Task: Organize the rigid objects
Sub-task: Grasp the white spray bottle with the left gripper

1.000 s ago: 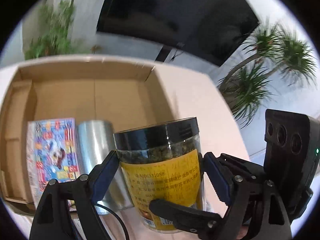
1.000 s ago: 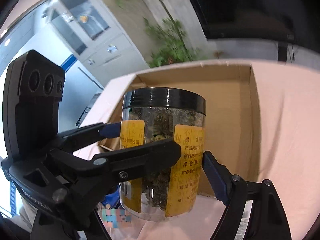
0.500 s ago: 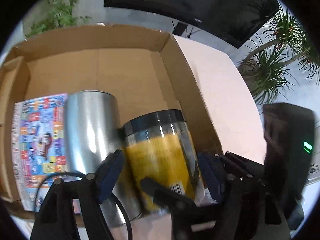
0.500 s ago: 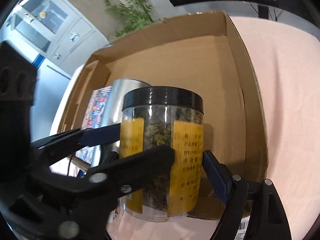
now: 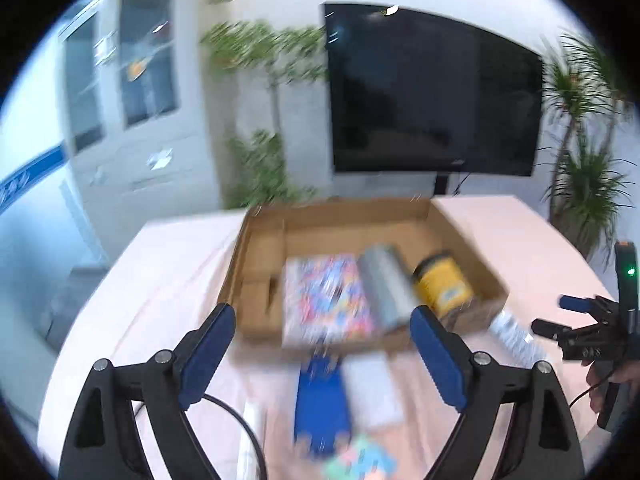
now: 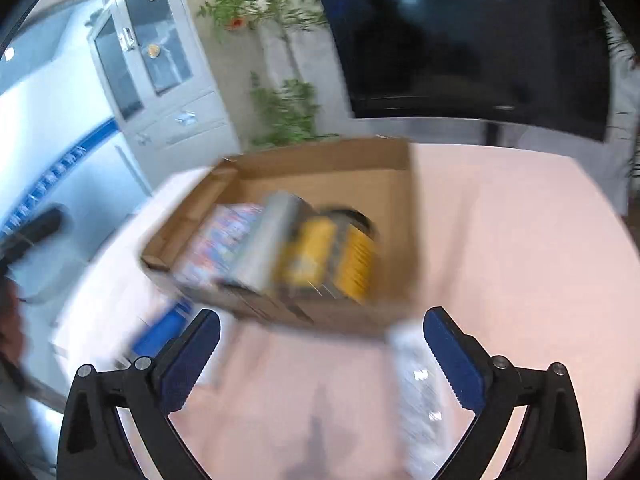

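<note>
The yellow-labelled jar with a black lid (image 5: 442,282) (image 6: 334,256) lies in the cardboard box (image 5: 468,236) (image 6: 404,184), beside a silver tumbler (image 5: 386,286) (image 6: 266,240) and a colourful booklet (image 5: 326,298) (image 6: 218,240). My left gripper (image 5: 320,354) is back from the box, jaws opening, nothing between them. My right gripper (image 6: 322,354) is also pulled back with its jaws opening and empty; it shows at the right edge of the left wrist view (image 5: 576,314). Both views are blurred by motion.
On the pink tablecloth in front of the box lie a blue flat item (image 5: 322,400) (image 6: 164,328), a white pack (image 5: 374,392) and a clear wrapped packet (image 5: 516,334) (image 6: 420,392). A teal patterned item (image 5: 360,460) lies nearest. A person's hand (image 5: 612,380) holds the right gripper.
Both grippers held the jar over the box, lowered it in beside the tumbler, let go and drew back. The jar now lies in the box; both jaws stand wider and empty.
</note>
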Tool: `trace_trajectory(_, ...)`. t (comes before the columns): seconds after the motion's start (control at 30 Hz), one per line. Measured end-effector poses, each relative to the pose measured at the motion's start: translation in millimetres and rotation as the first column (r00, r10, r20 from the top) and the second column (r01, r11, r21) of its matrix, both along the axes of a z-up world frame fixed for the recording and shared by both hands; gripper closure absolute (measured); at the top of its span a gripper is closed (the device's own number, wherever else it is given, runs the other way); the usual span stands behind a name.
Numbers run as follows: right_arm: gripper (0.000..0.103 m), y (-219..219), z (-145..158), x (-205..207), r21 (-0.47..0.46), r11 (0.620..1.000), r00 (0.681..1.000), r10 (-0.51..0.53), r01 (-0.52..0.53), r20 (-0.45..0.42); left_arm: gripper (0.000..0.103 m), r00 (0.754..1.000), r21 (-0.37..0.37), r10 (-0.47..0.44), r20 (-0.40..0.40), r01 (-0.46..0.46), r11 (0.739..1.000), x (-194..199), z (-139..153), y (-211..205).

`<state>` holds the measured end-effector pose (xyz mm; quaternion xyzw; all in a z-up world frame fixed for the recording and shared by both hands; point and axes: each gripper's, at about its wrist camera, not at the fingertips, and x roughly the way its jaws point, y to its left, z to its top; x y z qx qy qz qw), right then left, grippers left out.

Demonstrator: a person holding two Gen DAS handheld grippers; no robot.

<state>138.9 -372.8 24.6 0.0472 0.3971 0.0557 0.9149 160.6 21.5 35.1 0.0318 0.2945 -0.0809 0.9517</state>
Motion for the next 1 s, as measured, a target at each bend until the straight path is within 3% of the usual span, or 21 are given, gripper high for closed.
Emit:
trace_trajectory(0.03, 0.002, -8, -18, -3, -0.054, 0.997, 0.997, -0.056, 0.053, -0.054, 0.014, 0.999, -0.020, 0.010, -0.040, -0.011, 1.000, -12, -17, 4)
trace_trajectory(0.1, 0.017, -19, -48, -10, -0.128, 0.987, 0.986, -0.117, 0.101, -0.122, 0.014, 0.995, -0.050, -0.005, -0.097, 0.000, 0.999, -25, -41, 5)
trace_trajectory(0.2, 0.037, -22, -79, -12, -0.091, 0.993, 0.975, -0.092, 0.075, -0.201, 0.014, 0.980, -0.104, -0.082, -0.180, 0.064, 0.992, -38, -76, -5)
trace_trajectory(0.23, 0.052, -19, -86, -14, -0.093, 0.993, 0.971, -0.087, 0.068, -0.222, 0.014, 0.975, -0.113, -0.101, -0.198, 0.080, 0.990, -41, -83, -11)
trace_trajectory(0.27, 0.059, -14, -89, -15, -0.113, 0.992, 0.972, -0.080, 0.056, -0.222, 0.014, 0.971, -0.119, -0.128, -0.204, 0.105, 0.987, -43, -87, -15)
trace_trajectory(0.37, 0.061, 17, -88, -31, -0.178, 0.982, 0.981, 0.033, -0.067, -0.189, 0.014, 0.965, -0.121, -0.206, -0.165, 0.188, 0.975, -53, -82, -28)
trace_trajectory(0.43, 0.061, 44, -85, -51, -0.191, 0.951, 0.963, 0.215, -0.244, -0.160, 0.014, 0.953, -0.126, -0.265, -0.146, 0.248, 0.960, -57, -77, -33)
trace_trajectory(0.5, 0.061, 67, -84, -73, -0.221, 0.881, 0.908, 0.394, -0.418, -0.146, 0.014, 0.936, -0.133, -0.325, -0.139, 0.307, 0.942, -50, -72, -48)
trace_trajectory(0.53, 0.061, 78, -86, -88, -0.235, 0.817, 0.850, 0.504, -0.527, -0.153, 0.015, 0.923, -0.139, -0.355, -0.147, 0.336, 0.932, -46, -72, -55)
trace_trajectory(0.63, 0.060, 93, -96, -110, -0.240, 0.672, 0.713, 0.665, -0.701, -0.223, 0.016, 0.888, -0.117, -0.412, -0.207, 0.395, 0.911, -30, -80, -79)
trace_trajectory(0.7, 0.058, 88, -98, -120, -0.276, 0.627, 0.685, 0.687, -0.728, -0.244, 0.018, 0.837, -0.101, -0.489, -0.245, 0.479, 0.872, -21, -91, -103)
trace_trajectory(0.73, 0.056, 80, -96, -124, -0.281, 0.626, 0.686, 0.685, -0.727, -0.247, 0.018, 0.817, -0.104, -0.512, -0.267, 0.503, 0.858, -17, -97, -113)
trace_trajectory(0.8, 0.055, 68, -93, -117, -0.282, 0.661, 0.718, 0.654, -0.695, -0.238, 0.023, 0.757, -0.132, -0.561, -0.335, 0.552, 0.823, -9, -115, -135)
trace_trajectory(0.83, 0.053, 59, -90, -113, -0.281, 0.679, 0.734, 0.640, -0.679, -0.226, 0.026, 0.717, -0.152, -0.591, -0.369, 0.581, 0.800, -7, -125, -147)
trace_trajectory(0.9, 0.053, 46, -88, -108, -0.273, 0.713, 0.763, 0.613, -0.646, -0.204, 0.041, 0.653, -0.167, -0.630, -0.420, 0.626, 0.762, -9, -141, -167)
trace_trajectory(0.93, 0.053, 41, -87, -104, -0.277, 0.731, 0.782, 0.593, -0.623, -0.194, 0.042, 0.632, -0.162, -0.638, -0.440, 0.643, 0.748, -11, -146, -175)
trace_trajectory(1.0, 0.050, 29, -83, -104, -0.272, 0.759, 0.806, 0.564, -0.592, -0.179, 0.042, 0.638, -0.114, -0.635, -0.435, 0.660, 0.742, -17, -149, -184)
